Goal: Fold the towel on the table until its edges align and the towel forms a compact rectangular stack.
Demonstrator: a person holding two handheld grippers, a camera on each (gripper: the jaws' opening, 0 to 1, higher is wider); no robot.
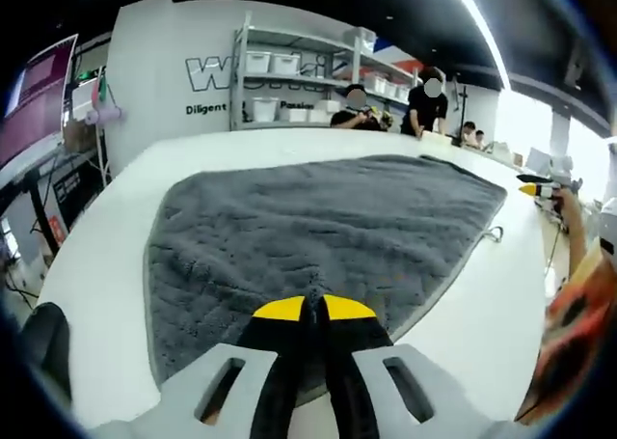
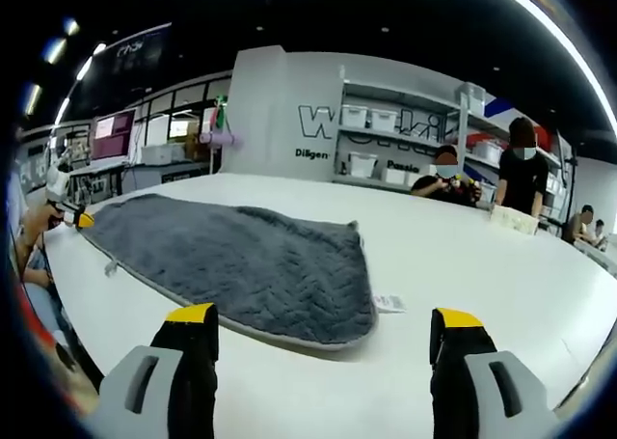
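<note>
A dark grey towel (image 1: 328, 227) lies spread flat on the white table (image 1: 116, 236). My left gripper (image 1: 313, 309) is shut, its yellow-tipped jaws pressed together on the towel's near corner. From the right gripper view the same towel (image 2: 241, 256) lies ahead and to the left, and the left gripper (image 2: 75, 217) shows at its far left corner. My right gripper (image 2: 323, 323) stands open above bare table just in front of the towel's near edge, with nothing between its fingers. In the left gripper view, the right gripper (image 1: 540, 186) appears at the far right, off the towel.
A small hanging loop (image 1: 494, 233) sticks out from the towel's edge, and a white label (image 2: 388, 304) lies at its corner. Behind the table stand shelves with white bins (image 2: 386, 145) and several people (image 2: 521, 174). A person's sleeve (image 1: 578, 314) is at the right.
</note>
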